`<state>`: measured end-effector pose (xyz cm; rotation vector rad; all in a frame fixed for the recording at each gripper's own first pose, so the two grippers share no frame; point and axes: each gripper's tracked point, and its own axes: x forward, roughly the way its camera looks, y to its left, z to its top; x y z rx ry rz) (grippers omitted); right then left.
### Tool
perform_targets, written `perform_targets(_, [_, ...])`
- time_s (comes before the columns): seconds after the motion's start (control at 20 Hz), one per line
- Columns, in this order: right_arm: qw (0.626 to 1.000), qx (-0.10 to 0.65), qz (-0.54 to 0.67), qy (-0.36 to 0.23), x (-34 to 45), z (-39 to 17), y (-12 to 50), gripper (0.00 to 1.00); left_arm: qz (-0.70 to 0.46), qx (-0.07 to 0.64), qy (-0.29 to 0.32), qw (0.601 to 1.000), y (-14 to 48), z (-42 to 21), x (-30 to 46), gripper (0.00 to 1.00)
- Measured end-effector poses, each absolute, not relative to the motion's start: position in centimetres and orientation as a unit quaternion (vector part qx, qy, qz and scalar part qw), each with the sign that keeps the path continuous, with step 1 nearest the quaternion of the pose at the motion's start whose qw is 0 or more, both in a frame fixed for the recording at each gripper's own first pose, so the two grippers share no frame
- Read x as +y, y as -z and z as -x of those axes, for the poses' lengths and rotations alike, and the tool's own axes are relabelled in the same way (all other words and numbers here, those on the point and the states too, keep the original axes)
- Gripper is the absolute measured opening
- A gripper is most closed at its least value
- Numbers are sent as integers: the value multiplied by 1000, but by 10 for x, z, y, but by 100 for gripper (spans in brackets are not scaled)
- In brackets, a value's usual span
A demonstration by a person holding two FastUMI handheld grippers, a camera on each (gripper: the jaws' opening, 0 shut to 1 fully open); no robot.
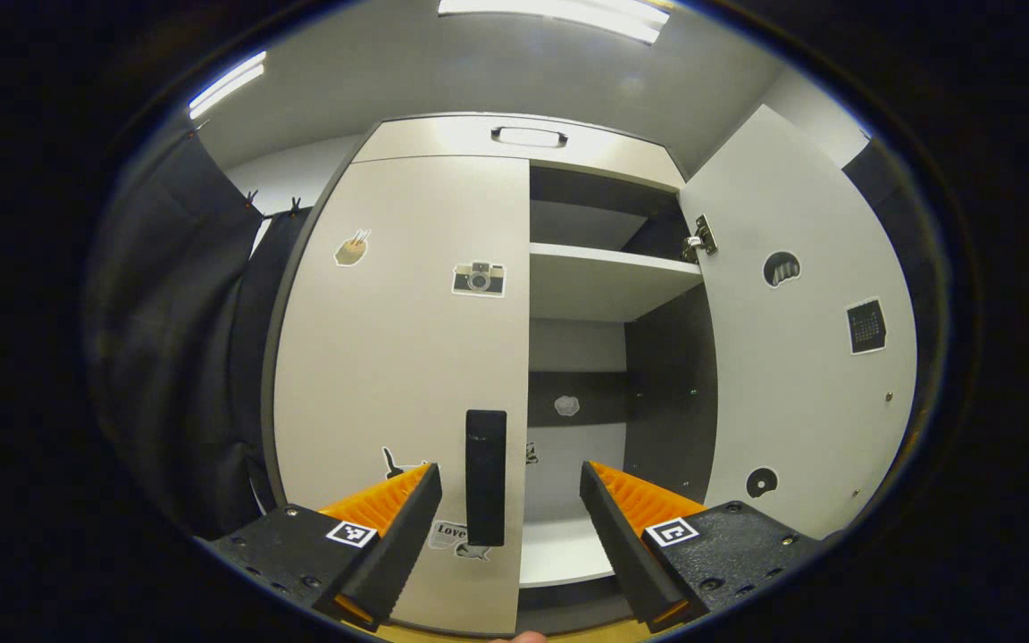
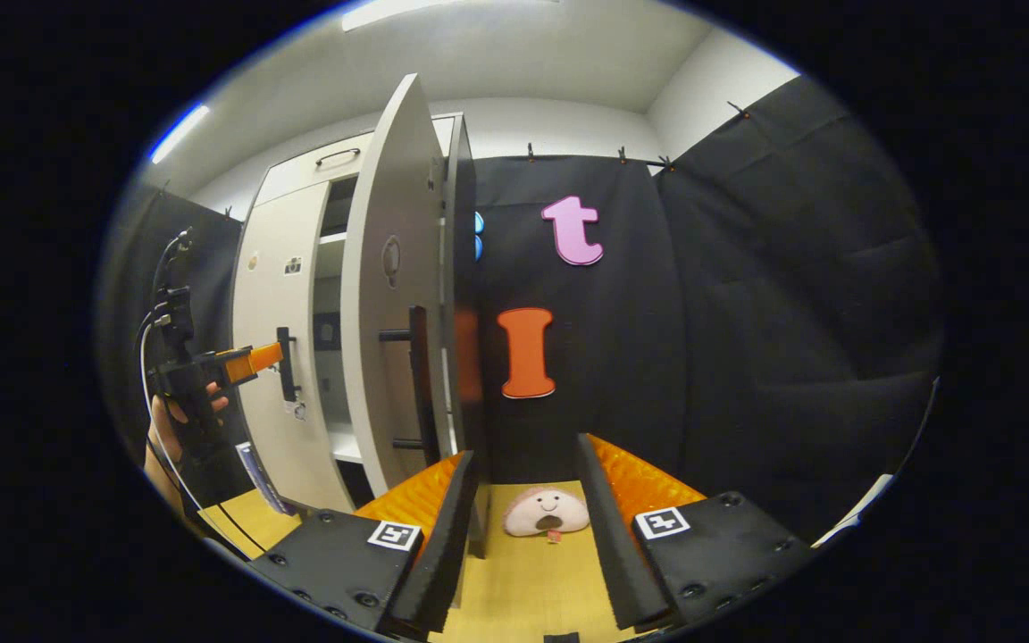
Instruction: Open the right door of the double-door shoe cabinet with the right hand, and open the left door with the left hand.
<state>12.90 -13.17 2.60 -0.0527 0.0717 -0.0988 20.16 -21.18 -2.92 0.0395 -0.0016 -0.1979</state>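
the shoe cabinet [image 1: 443,357] stands straight ahead in the left gripper view, and its right door [image 1: 800,339] is already swung wide, showing the shelves [image 1: 604,277] and dark inner wall behind it, so the first half of the job looks done. the left door [image 1: 407,375] is flat and closed against the cabinet, with its dark upright handle [image 1: 485,478] on the edge nearest the gap. the left claw [image 1: 510,500] is spread, with the handle between its fingers but neither finger pressing on it as far as can be seen. the right gripper view shows this claw [image 2: 251,360] reaching up to that handle [image 2: 285,363], held by a hand [image 2: 177,420]. the right claw [image 2: 523,500] is spread too, holding nothing, near the open door's edge [image 2: 394,295] and its handle [image 2: 419,379]. what is left, by my reckoning: closing on the left handle and pulling that door open. a soft round toy [image 2: 546,511] lies on the wooden floor [image 2: 523,580] beyond.
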Motion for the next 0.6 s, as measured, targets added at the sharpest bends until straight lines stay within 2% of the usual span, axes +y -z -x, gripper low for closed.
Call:
perform_targets(0.05, [998, 32, 26, 57, -135, -128, -28, 77, -12, 8, 99, 995, 35, -208, -215, 94])
perform_targets(0.2, [997, 25, 29, 70, -144, -119, -29, 100, -5, 19, 88, 996, 46, -222, -215, 94])
perform_targets(0.45, [994, 41, 50, 94, -159, -111, -21, 100, -5, 7, 73, 997, 41, -241, -208, 94])
perform_targets(0.5, [993, 43, 57, 98, -161, -109, -20, 92, -1, 5, 71, 997, 37, -247, -207, 94])
perform_targets(0.6, [992, 44, 67, 99, -163, -108, -19, 92, 2, 4, 58, 998, 34, -256, -201, 94])
